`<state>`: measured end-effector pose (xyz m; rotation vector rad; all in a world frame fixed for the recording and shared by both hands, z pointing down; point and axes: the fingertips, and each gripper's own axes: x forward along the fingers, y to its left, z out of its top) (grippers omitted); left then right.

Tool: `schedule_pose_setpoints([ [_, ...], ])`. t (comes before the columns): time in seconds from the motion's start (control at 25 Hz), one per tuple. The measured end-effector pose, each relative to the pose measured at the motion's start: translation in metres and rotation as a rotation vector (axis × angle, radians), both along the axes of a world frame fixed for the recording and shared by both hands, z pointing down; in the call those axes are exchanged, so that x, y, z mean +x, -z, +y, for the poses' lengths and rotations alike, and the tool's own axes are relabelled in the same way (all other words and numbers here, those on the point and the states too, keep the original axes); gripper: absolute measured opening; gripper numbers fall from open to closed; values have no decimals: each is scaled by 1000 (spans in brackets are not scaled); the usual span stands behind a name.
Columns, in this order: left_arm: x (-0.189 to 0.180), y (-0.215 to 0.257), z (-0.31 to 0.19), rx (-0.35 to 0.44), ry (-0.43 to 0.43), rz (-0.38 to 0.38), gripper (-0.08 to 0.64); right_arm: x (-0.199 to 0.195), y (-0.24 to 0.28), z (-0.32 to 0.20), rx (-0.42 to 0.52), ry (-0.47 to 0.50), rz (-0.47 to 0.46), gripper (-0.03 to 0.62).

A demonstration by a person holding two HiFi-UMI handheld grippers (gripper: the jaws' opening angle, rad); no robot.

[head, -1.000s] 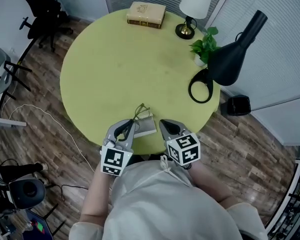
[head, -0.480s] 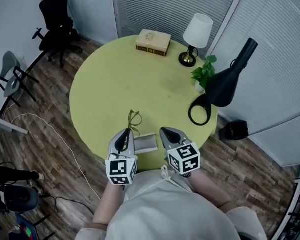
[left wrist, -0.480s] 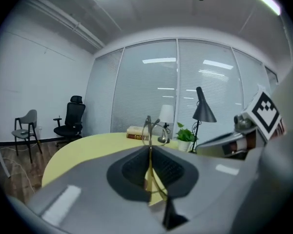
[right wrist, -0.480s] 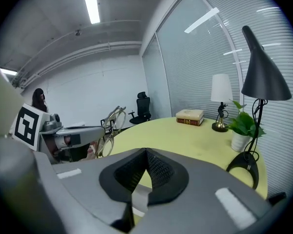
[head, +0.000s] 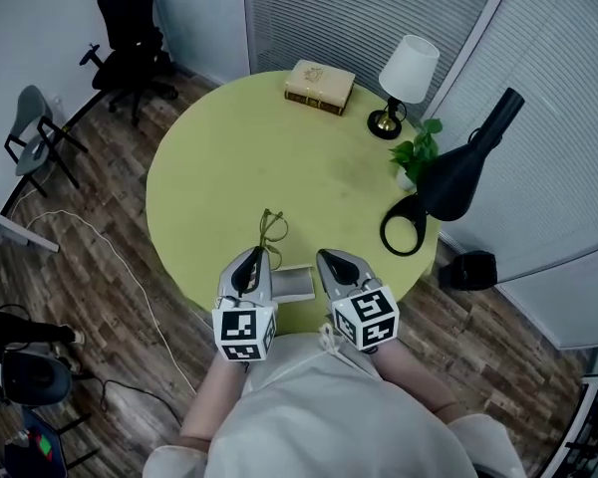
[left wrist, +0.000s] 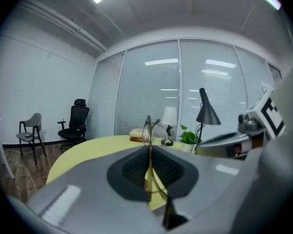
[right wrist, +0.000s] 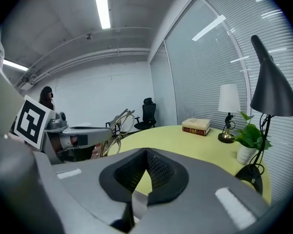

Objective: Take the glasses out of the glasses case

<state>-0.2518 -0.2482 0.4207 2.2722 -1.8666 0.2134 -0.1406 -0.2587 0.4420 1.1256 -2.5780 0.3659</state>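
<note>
My left gripper (head: 251,260) is shut on one arm of the thin-framed glasses (head: 271,229), which stick up and forward from its tips over the yellow round table (head: 219,167). In the left gripper view the glasses (left wrist: 149,126) rise from the closed jaws of the left gripper (left wrist: 149,151). The grey glasses case (head: 296,285) lies at the table's near edge between the two grippers. Just right of the case, my right gripper (head: 327,259) is shut, and I see nothing between its tips. From the right gripper (right wrist: 146,153) the glasses (right wrist: 118,123) show at the left.
At the table's far side lie a book (head: 320,86) and a white-shaded lamp (head: 409,73). A small plant (head: 419,157) and a black desk lamp (head: 458,177) stand at the right edge. Office chairs (head: 130,23) and a floor cable (head: 110,257) are to the left.
The left gripper has carried the glasses from above the case to its left and slightly forward. The case stays on the table. The right gripper has hardly moved.
</note>
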Motion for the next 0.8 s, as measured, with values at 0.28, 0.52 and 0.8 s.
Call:
schedule_pose_setpoints([
  [0.28,7,-5,-6,-16,0,-28,17,3,-3,-9,-6,7,-6,-2],
  [0.52,6,-3,-6,-9,13,-64,17,0,-4,-11,-8,22,5,-2],
  [0.8,3,-5,-8,-10,34,-61,17,-4,-9,-14,-9,47,5,-2],
])
